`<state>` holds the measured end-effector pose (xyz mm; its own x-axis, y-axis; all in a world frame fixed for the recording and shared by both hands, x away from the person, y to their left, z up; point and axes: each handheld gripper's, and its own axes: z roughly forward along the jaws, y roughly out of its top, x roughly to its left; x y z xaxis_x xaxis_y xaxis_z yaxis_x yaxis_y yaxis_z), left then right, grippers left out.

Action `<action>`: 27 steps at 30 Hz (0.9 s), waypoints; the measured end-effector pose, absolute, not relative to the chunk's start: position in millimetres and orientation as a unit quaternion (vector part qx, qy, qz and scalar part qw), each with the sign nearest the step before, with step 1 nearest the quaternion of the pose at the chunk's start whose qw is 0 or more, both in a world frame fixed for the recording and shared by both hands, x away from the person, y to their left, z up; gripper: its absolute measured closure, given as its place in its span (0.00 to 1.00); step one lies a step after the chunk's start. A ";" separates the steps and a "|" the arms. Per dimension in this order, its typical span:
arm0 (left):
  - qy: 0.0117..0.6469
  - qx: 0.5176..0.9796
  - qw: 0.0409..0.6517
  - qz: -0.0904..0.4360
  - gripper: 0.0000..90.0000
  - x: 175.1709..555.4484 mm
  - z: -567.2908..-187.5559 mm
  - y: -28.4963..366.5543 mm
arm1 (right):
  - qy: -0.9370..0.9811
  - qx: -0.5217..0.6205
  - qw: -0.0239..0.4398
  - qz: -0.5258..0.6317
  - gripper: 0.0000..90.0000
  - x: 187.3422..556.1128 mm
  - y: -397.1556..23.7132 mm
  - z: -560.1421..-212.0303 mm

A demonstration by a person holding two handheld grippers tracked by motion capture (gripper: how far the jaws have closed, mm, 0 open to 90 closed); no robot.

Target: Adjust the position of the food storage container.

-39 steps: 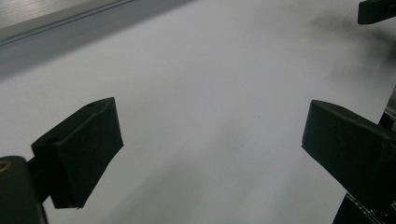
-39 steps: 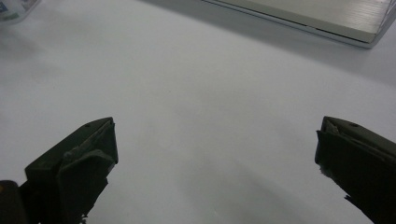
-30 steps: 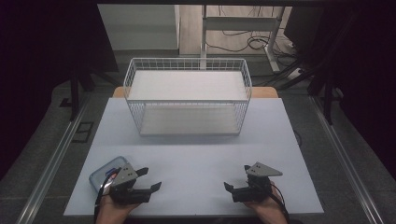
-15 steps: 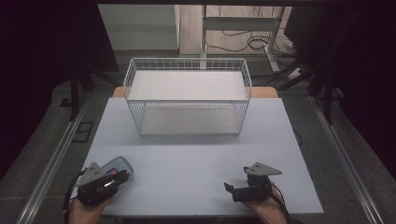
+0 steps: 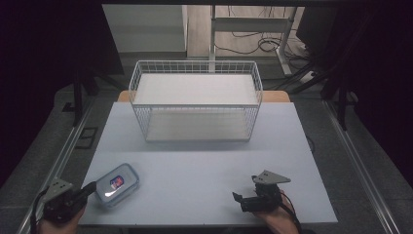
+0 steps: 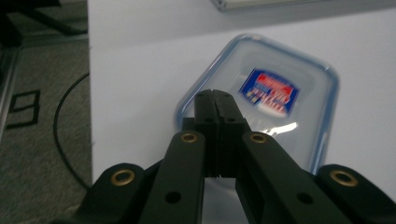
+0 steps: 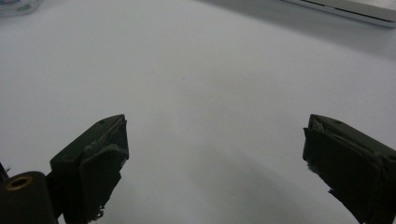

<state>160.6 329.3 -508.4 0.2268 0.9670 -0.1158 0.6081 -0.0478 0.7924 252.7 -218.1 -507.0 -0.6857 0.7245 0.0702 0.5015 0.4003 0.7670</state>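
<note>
**Left claw clenched beside the lunch box**

I had drawn my left gripper back toward the table's near left corner; a second before, it had hovered over the lidded container, jaws spread. They had just been closing and now met with nothing between them, tips poised at the container's near edge. The container lay flat on the table, well short of the wire basket. My right gripper had kept its place, jaws apart and empty, narrowing only slightly.
</note>
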 end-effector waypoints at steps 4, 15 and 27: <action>0.596 0.677 0.365 0.231 1.00 156.6 -514.1 333.2 | 0.828 0.369 0.140 0.399 0.08 252.2 -217.3 -507.3; 0.608 0.676 0.360 0.211 1.00 169.3 -525.4 335.1 | 0.829 0.370 0.142 0.395 0.09 253.8 -216.4 -509.0; 0.582 0.698 0.370 0.194 1.00 204.2 -525.8 303.9 | 0.823 0.366 0.142 0.410 0.10 254.4 -216.7 -506.6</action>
